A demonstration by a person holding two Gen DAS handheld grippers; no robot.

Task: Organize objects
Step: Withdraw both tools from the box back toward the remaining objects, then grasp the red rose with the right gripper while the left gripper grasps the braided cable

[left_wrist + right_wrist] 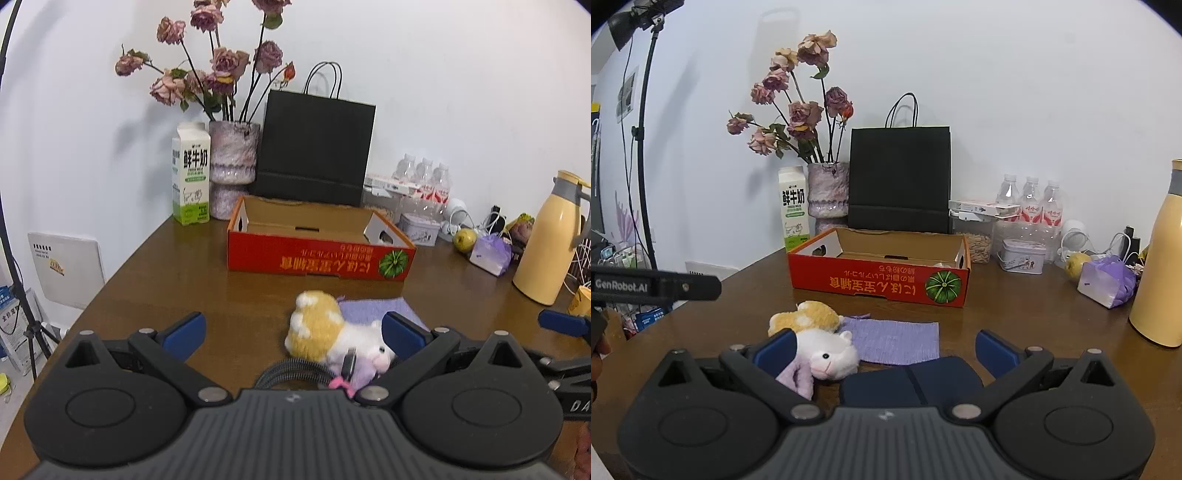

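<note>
— Currently, how are the two grippers held?

— Both are seen with jaws spread wide and nothing clasped. The left gripper (293,334) is held low over the near edge of the table (155,280), and the right gripper (884,350) is held beside it, also near that edge.

— Where is the plush toy found?

— The plush toy (332,330) — yellow and white, with a pink snout — is lain on its side near the near edge of the table. In the left wrist view it is seen between the blue fingertips (400,332), closer to the right-hand one; whether it is touched cannot be told. In the right wrist view the toy (820,339) is seen just beside the left-hand fingertip (777,350).

— And what else is laid there?

— A purple cloth (897,339) is spread flat just beside the toy, toward the middle of the table. A dark blue item (912,384) is seen between the right gripper's fingers, at the very near edge.

— Where is the box placed?

— The red cardboard box (317,254), open at the top, is set past the cloth toward the far edge. Behind it, along the far edge, a black paper bag (314,151), a vase of dried roses (232,162) and a milk carton (191,173) are stood. A yellow flask (550,240) is stood toward the right edge.
</note>
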